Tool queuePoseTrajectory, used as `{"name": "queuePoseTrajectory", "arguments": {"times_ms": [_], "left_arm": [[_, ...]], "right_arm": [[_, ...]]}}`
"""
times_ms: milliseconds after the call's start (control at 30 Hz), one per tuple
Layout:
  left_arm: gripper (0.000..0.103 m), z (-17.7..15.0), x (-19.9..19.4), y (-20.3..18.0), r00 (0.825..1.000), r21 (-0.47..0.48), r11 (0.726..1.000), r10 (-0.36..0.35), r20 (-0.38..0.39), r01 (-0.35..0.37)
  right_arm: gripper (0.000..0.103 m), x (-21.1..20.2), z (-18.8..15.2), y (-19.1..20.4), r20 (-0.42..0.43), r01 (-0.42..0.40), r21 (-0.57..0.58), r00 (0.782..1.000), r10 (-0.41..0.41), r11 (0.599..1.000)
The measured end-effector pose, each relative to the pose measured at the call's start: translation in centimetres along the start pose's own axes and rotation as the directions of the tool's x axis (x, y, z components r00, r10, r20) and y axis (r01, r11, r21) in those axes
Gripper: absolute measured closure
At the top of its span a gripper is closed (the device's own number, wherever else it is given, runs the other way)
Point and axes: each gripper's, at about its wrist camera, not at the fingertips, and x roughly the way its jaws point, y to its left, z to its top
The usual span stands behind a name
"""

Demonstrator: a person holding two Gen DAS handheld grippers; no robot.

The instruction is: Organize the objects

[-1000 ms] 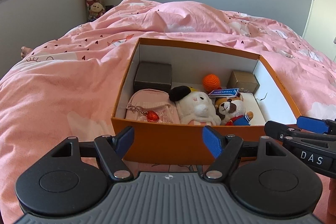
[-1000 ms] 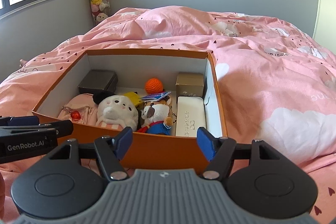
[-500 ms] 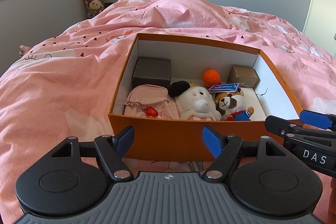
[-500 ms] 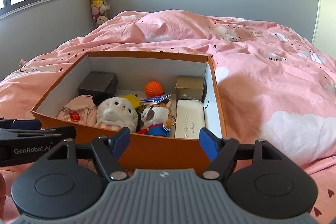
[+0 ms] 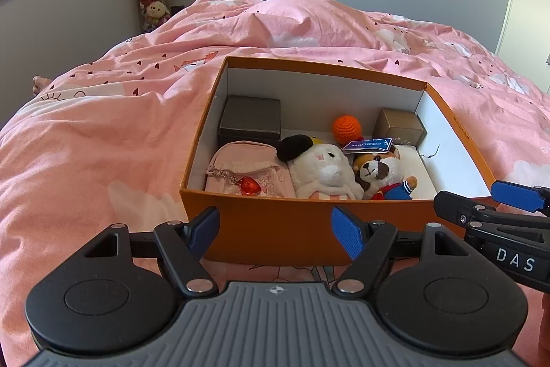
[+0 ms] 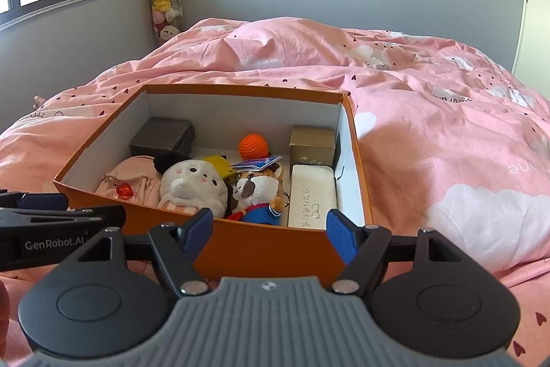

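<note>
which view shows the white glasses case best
The right wrist view: the case lies along the box's right wall with its whole top and printing visible. In the left wrist view only a white strip shows behind the dog plush.

left gripper (image 5: 275, 229): black linkage arms, blue ribbed pads, silver pivot screws
left housing (image 5: 275, 325): grey, ridged, small compass-like mark at 12 o'clock; black round discs at 9 and 3 o'clock
right gripper (image 6: 268, 229): same build, black arms, blue pads, silver screws
right housing (image 6: 268, 322): grey ridged shell, two black discs
markings: white "DAS" on right gripper's side, seen from left wrist; white "GenRobot.AI" on left gripper's side, seen from right wrist
</note>
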Motion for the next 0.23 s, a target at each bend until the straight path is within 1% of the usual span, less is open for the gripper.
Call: {"name": "queuePoseTrajectory", "arguments": {"times_ms": [233], "left_arm": [[0.016, 0.08, -0.01, 0.01, 1.0, -0.001, 1.0, 0.001, -0.001, -0.001]], "right_arm": [[0.029, -0.02, -0.03, 0.0, -0.001, -0.001, -0.001, 1.0, 0.001, 1.0]]}}
